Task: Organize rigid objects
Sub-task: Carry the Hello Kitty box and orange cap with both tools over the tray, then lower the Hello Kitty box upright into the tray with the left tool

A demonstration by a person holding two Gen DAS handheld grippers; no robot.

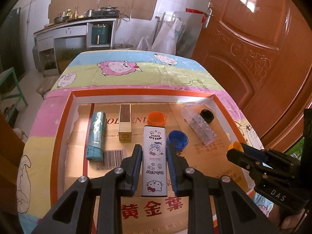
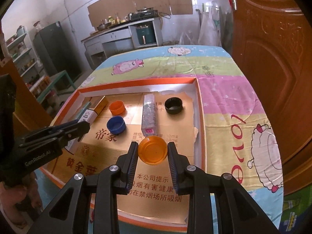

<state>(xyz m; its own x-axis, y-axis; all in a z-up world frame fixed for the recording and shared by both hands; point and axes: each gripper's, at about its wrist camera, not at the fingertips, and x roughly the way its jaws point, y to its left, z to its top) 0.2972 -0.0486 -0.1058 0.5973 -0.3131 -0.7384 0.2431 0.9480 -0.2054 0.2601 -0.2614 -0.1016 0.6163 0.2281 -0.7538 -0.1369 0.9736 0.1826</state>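
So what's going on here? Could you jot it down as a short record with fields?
Setting: shallow orange-rimmed box lined with cardboard, on a cartoon-sheep cloth
Left tool: shut on a Hello Kitty tin
Right tool: shut on an amber bottle cap
Loose caps in box: orange cap, blue cap, black cap
Long items in box: teal tube, gold box, clear glitter case
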